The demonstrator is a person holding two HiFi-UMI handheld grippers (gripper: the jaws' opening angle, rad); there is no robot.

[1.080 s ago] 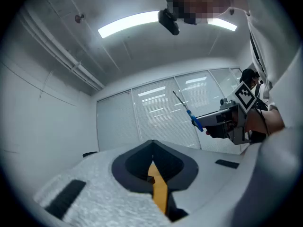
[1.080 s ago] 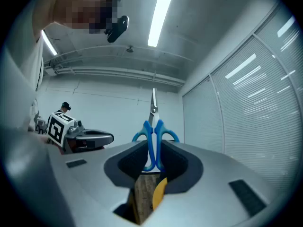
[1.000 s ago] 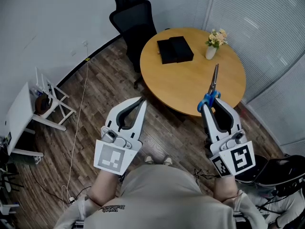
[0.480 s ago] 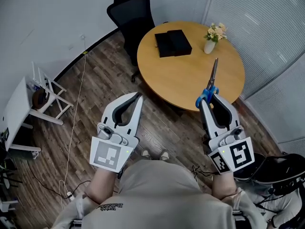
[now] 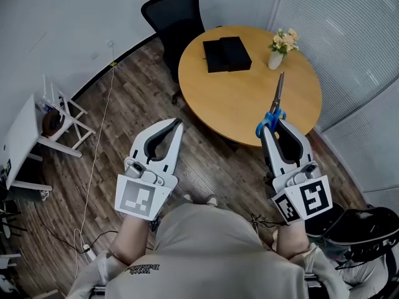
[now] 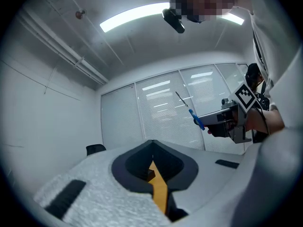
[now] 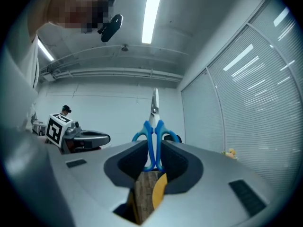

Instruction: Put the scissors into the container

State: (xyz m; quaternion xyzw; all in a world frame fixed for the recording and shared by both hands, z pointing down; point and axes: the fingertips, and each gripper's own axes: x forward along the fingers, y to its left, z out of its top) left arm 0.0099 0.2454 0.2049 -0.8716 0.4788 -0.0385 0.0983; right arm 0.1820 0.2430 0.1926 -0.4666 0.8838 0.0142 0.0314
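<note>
You carry the scissors toward the table.
Your right gripper (image 5: 270, 127) pinches the scissors (image 5: 277, 99) by the blue handles, with the blades shut and pointing away from you. In the head view they show over the near right part of the round table (image 5: 237, 108). The black box (image 5: 227, 54) lies on the table's far side, well apart from the scissors, and a vase (image 5: 276, 60) stands to its right. Your left gripper (image 5: 177, 124) is pressed together on nothing, over the floor (image 5: 124, 104).
</note>
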